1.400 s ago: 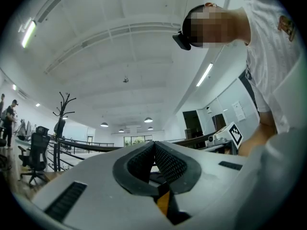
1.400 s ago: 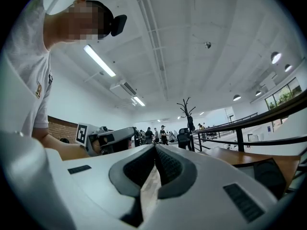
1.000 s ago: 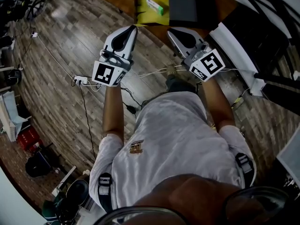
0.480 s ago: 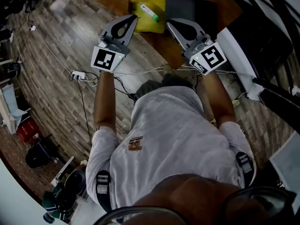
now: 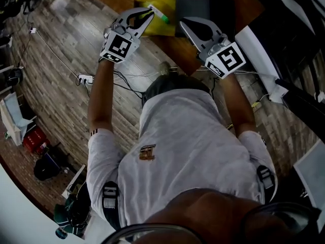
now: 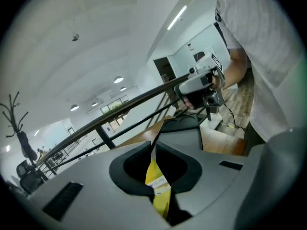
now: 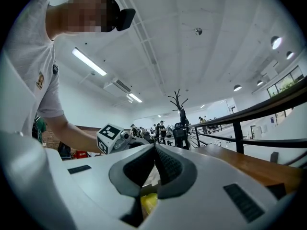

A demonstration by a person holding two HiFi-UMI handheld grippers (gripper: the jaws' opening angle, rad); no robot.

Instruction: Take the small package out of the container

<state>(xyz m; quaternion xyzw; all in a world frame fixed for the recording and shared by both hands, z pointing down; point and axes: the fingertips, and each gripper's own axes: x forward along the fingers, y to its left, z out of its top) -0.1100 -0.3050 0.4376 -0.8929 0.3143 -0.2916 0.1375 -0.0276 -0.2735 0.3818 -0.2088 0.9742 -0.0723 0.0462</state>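
The plank floor [image 5: 56,80] fills most of the head view; the brown worktop [image 5: 170,47] sits at the top centre of the frame, in front of the person; on it, at the upper right, lies a dark tray [image 5: 205,11], flat and square; just beside it on the left is a yellow bag [image 5: 165,28], also lying flat, which I take for the container, though whether it is a bag or a shallow tray I can't say for sure.

The left claw [image 5: 150,11] hangs over the near left part of the yellow bag, its jaws pressed together with nothing between them; its own view shows only yellow through the gap behind the tips. The right claw [image 5: 183,22] is near the seam between bag and tray, likewise closed and empty.

The small package [image 5: 159,14] rests on the yellow bag at the top centre, just beside the left claw's tips. I'd guess it is light and fairly stiff, a little carton that will slide on the smooth yellow surface if nudged; taking it across its narrow sides near the middle looks safest. It is slim and oblong, green and white, lying slantwise; any print is too small to read.
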